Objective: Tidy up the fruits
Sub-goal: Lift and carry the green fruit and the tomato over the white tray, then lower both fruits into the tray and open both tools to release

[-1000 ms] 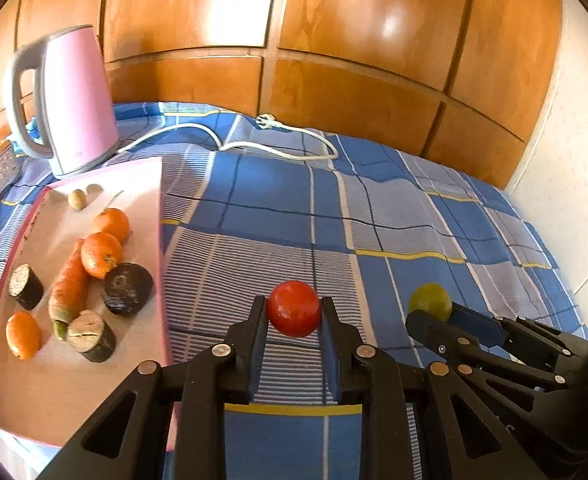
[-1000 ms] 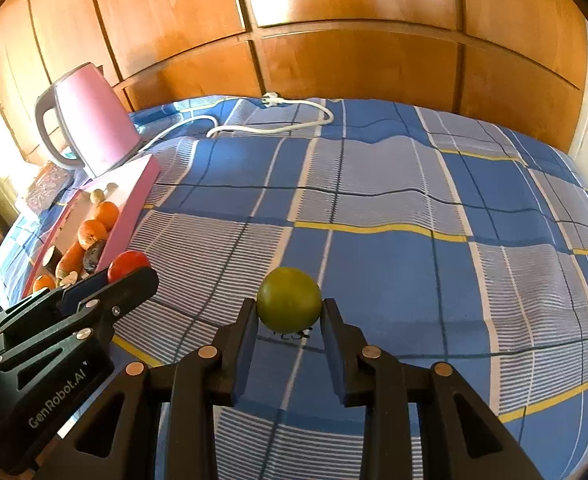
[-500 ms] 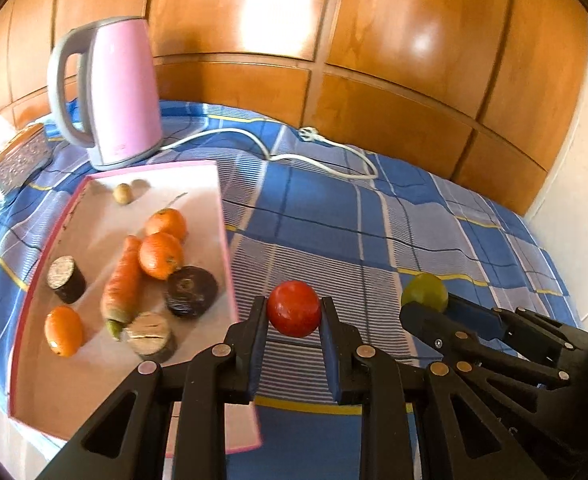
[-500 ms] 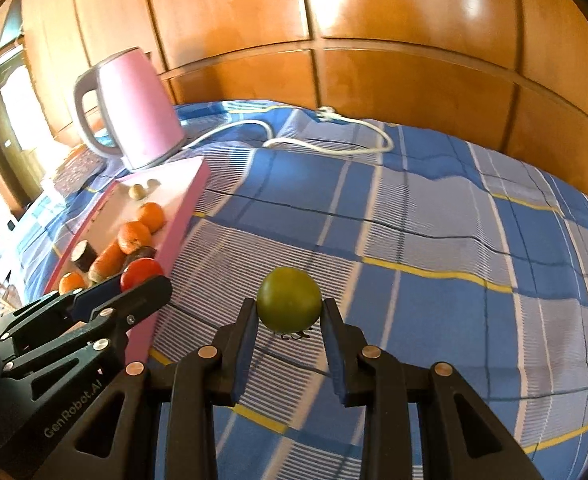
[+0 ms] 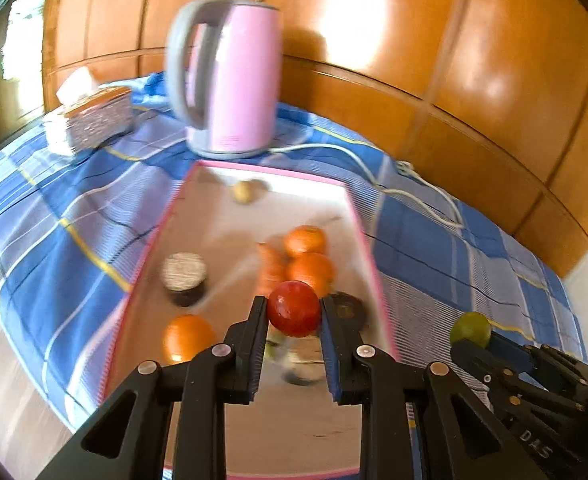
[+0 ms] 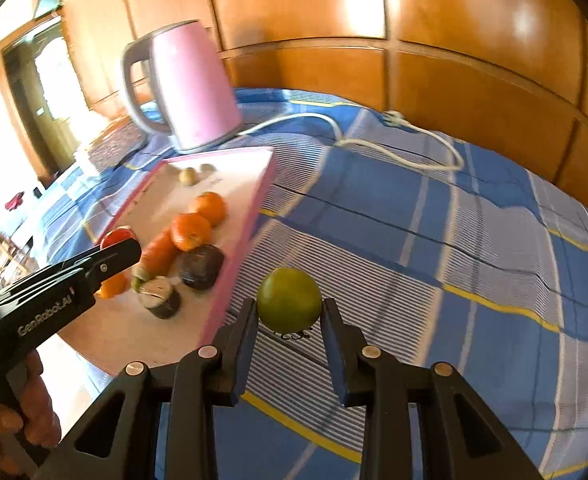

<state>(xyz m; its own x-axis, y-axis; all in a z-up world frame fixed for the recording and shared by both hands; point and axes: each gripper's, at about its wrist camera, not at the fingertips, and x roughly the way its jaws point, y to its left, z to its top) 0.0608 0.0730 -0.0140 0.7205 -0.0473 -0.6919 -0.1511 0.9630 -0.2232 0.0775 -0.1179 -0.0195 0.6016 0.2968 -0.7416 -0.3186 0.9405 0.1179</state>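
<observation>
My left gripper (image 5: 293,310) is shut on a red tomato (image 5: 294,308) and hangs over the pink-rimmed tray (image 5: 365,240). On the tray lie three oranges (image 5: 307,268), a carrot (image 5: 270,268), two dark round pieces (image 5: 184,278) and a small pale fruit (image 5: 242,192). My right gripper (image 6: 290,312) is shut on a green fruit (image 6: 289,299) above the blue plaid cloth, just right of the tray's edge (image 6: 234,272). The left gripper (image 6: 106,252) with the tomato (image 6: 116,237) shows at the left of the right wrist view, the green fruit (image 5: 471,329) at the right of the left wrist view.
A pink kettle (image 5: 230,76) stands behind the tray, its white cord (image 5: 413,184) trailing right over the cloth (image 6: 453,240). A tissue box (image 5: 94,116) sits at the far left. Wooden panels (image 5: 453,60) close the back. A hand (image 6: 18,412) holds the left gripper.
Both grippers have swung left with their fruits. The left one has come from over the cloth to over the tray. The right one has neared the tray's right edge.
</observation>
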